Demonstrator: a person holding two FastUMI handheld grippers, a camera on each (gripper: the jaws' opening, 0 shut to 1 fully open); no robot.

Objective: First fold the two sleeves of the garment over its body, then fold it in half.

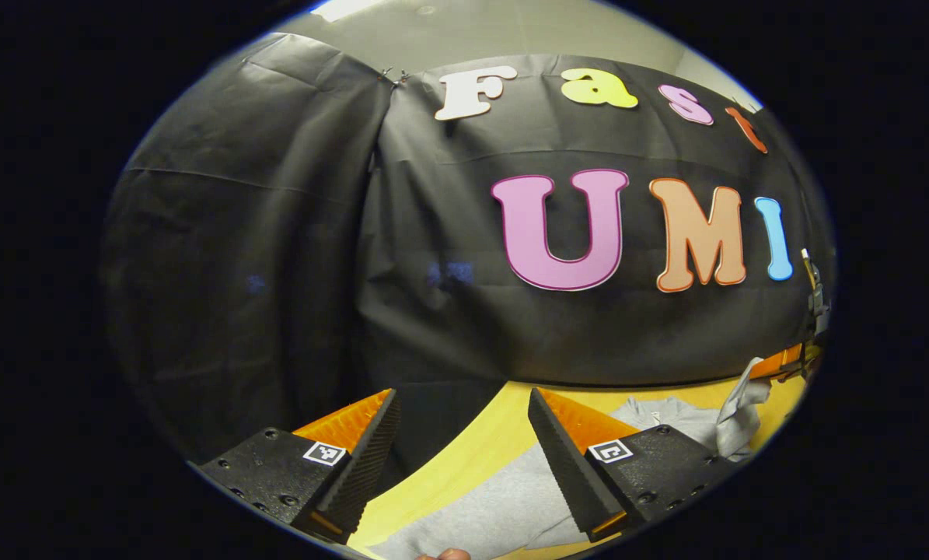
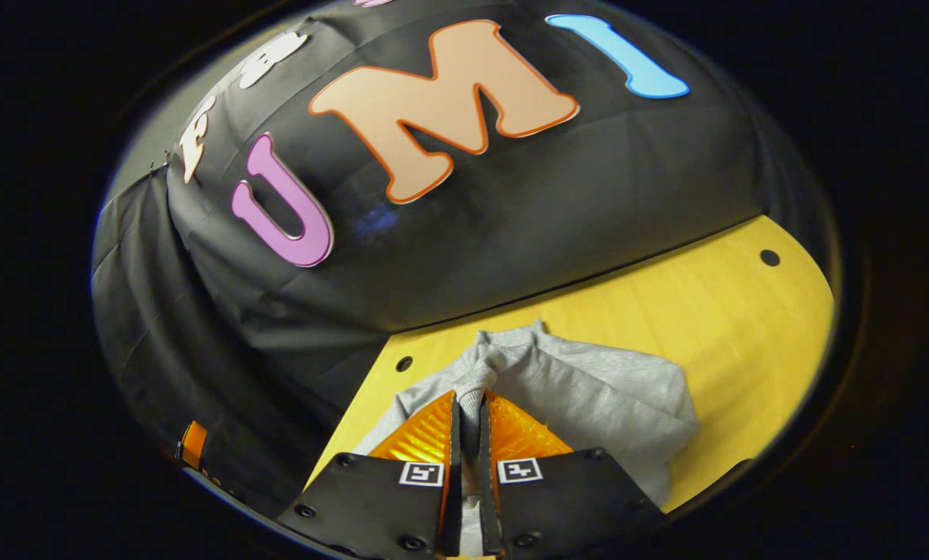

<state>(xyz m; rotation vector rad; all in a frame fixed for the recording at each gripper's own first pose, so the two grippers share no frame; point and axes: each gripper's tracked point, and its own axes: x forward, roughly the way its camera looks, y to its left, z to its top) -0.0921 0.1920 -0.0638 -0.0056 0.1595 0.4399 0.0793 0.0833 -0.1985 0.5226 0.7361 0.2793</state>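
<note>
A: Largest first. Surface?

B: Yellow wood-grain bench [image 2: 713,311], backed by the black cloth wall [image 2: 511,202]. Two small dark holes in the bench top, one near the wall, one at the far right.

A: Task item?

B: Grey garment [image 2: 588,389], lying on the bench, bunched rather than flat in the right gripper view. In the left gripper view its grey cloth [image 1: 495,505] spreads under the fingers, and one part is lifted at the far right, near the other gripper's orange body.

A: Right hand-held gripper [image 2: 468,412]?

B: Fingers drawn together, clamped on a ribbed grey edge of the garment, which runs up between them and is raised off the bench.

A: Left hand-held gripper [image 1: 464,424]?

B: Fingers wide apart, nothing between them, above the near bench edge and the garment.

A: Labels or writing?

B: No brand legible on the garment. Each gripper finger carries a small square black-and-white marker tag [image 1: 610,449]; pattern only, no readable text.

A: Smallest?

B: A fingertip [image 1: 445,554] at the bottom edge of the left gripper view.
</note>
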